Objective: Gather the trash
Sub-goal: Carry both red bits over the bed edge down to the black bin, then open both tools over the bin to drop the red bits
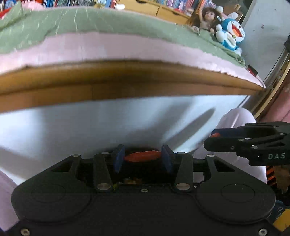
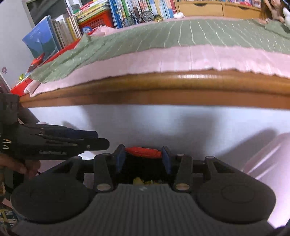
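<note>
The left gripper (image 1: pixel 143 154) has its jaws clamped on an orange-red strip (image 1: pixel 143 156), which runs straight across from one blue pad (image 1: pixel 118 158) to the other. Right behind the strip, between the jaws and the gripper body, lies a dark hollow with a few yellowish scraps (image 1: pixel 131 180) at its bottom; what they are is too blurred to tell.

The right gripper (image 2: pixel 144 154) is in the same state. Its jaws are closed on a red strip (image 2: pixel 145 152) that reaches from pad to pad, and there are yellow scraps (image 2: pixel 139 180) in the black space behind it. Whether that black mass is a bag cannot be told.

The two grippers sit side by side, close together and pointing the same way. In the left wrist view the right gripper (image 1: pixel 213 138) comes in from the right of the jaws with a bit of orange at its tip. In the right wrist view the left gripper (image 2: pixel 101 140) comes in from the left, with a hand (image 2: pixel 18 167) behind it.

Ahead of both pairs of jaws is a white panel (image 1: pixel 90 123) under the wooden rail (image 1: pixel 126 85) of a bed. Beyond the rail lie a pink sheet (image 1: pixel 108 49) and a green blanket (image 1: pixel 108 21). Far ahead and to the right of the left jaws, a doll (image 1: pixel 206 18) and a blue cat toy (image 1: pixel 232 34) sit on the blanket. Books (image 2: pixel 126 10) line the far side of the bed.
</note>
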The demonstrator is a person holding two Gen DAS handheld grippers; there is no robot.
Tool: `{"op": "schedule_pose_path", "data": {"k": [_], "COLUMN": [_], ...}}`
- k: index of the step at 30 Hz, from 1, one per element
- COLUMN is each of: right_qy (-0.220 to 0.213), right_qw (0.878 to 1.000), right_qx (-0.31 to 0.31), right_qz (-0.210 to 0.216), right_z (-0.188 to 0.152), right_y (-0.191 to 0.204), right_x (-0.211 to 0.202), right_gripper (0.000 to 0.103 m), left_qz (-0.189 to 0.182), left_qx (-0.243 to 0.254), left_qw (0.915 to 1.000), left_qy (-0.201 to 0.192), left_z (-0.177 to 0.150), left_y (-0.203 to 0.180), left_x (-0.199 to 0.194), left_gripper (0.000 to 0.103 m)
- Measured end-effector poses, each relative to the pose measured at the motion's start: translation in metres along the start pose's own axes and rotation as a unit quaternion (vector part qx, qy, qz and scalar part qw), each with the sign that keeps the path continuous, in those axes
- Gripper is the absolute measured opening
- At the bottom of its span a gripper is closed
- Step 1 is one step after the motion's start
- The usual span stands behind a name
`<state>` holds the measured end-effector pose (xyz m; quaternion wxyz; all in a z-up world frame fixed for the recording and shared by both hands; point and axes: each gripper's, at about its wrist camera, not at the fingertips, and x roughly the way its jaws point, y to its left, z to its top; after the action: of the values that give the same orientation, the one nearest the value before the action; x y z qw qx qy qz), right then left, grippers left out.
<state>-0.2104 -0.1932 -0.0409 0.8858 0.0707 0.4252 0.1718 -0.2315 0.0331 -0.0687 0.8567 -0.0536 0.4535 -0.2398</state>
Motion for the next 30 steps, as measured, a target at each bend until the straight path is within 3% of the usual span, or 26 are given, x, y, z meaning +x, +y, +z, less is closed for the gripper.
{"op": "schedule_pose_path", "data": {"k": [5, 7, 9, 10, 11, 18, 30], "right_qy": [0.007, 0.003, 0.003, 0.004, 0.004, 0.001, 0.008], "right_qw": [1.0, 1.0, 1.0, 1.0, 1.0, 1.0, 1.0], "right_qx": [0.015, 0.02, 0.014, 0.009, 0.005, 0.003, -0.004], "right_qz": [-0.009, -0.01, -0.013, -0.015, -0.016, -0.01, -0.007], "right_z": [-0.004, -0.004, -0.003, -0.002, -0.002, 0.003, 0.006], "right_y": [-0.001, -0.001, 0.0, 0.002, 0.001, 0.004, 0.008], "right_x": [0.003, 0.003, 0.004, 0.005, 0.005, 0.009, 0.017], "right_gripper": [0.049, 0.049, 0.049, 0.049, 0.049, 0.049, 0.049], "left_qz": [0.006, 0.012, 0.016, 0.02, 0.026, 0.054, 0.062], "left_qx": [0.012, 0.017, 0.016, 0.016, 0.016, -0.004, -0.038], "left_qw": [0.9999, 0.9998, 0.9997, 0.9996, 0.9995, 0.9984, 0.9972], "left_qy": [0.009, 0.007, 0.008, 0.008, 0.007, 0.019, 0.017], "left_z": [-0.003, -0.003, -0.001, -0.001, -0.001, -0.002, -0.002], "left_y": [0.001, 0.0, 0.0, 0.001, 0.002, 0.009, 0.024], "left_x": [0.009, 0.011, 0.012, 0.012, 0.012, 0.015, 0.014], "left_gripper": [0.043, 0.048, 0.065, 0.087, 0.099, 0.103, 0.103]}}
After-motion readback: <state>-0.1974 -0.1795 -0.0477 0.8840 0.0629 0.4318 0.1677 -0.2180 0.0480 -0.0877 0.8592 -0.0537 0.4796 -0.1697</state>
